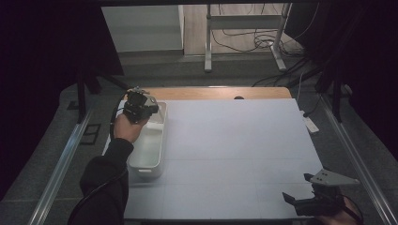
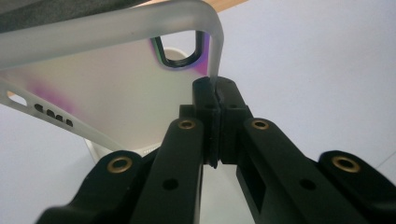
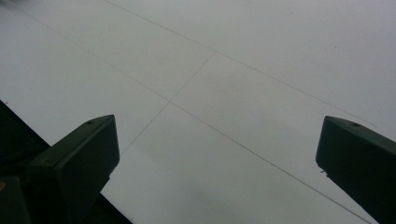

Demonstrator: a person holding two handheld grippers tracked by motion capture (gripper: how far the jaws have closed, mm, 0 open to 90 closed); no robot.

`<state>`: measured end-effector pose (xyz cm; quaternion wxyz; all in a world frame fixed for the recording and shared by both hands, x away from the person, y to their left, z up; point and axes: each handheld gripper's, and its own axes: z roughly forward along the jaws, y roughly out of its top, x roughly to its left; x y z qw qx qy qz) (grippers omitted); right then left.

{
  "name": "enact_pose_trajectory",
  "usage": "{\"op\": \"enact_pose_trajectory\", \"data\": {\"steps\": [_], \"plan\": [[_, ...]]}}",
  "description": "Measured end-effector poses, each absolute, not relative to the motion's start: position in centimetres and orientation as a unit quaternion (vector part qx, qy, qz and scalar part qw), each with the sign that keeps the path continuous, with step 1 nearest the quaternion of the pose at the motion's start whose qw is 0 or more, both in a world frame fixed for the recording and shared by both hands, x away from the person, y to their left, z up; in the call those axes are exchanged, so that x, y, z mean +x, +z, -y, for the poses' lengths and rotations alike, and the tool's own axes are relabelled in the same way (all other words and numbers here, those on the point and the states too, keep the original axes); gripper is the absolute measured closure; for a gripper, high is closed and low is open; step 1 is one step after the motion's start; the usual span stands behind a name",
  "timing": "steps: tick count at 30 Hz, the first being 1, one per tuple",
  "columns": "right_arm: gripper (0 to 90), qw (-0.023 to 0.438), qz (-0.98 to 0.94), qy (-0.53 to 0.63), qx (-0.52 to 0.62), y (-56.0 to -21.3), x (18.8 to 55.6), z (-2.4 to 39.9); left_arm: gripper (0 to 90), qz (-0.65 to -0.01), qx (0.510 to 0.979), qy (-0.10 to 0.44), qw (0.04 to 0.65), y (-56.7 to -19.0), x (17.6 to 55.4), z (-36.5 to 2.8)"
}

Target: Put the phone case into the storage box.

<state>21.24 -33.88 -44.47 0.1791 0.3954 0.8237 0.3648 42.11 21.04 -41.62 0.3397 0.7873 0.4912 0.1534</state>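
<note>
Left gripper point(image 2: 215, 91): jaws pressed together on the thin side wall of the case, an edge pinch, likely because the flat shell offers nothing else to grab.
Case point(image 2: 107, 93): frosted clear phone case, hanging tilted from that pinch, camera cutout near the jaws; held over the far end of the bin.
Bin point(image 1: 159, 154): white, oblong, at the table's left edge; probably where the case goes, or comes from.
Right gripper point(image 1: 307, 199): jaws spread, nothing between them, parked low at the near right corner, out of the way.
Table point(image 1: 234, 140): white sheet, bare beneath the right jaws.
</note>
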Motion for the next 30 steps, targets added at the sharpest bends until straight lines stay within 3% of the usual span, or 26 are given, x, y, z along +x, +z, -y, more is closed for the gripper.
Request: {"op": "enact_pose_trajectory", "data": {"steps": [30], "plan": [[0.5, 0.176, -0.833, 0.357, 0.384, -44.6, 21.2, 33.6, 88.4, -0.521, 0.780, 0.142, 0.316, -44.8, 45.5, -20.3]]}}
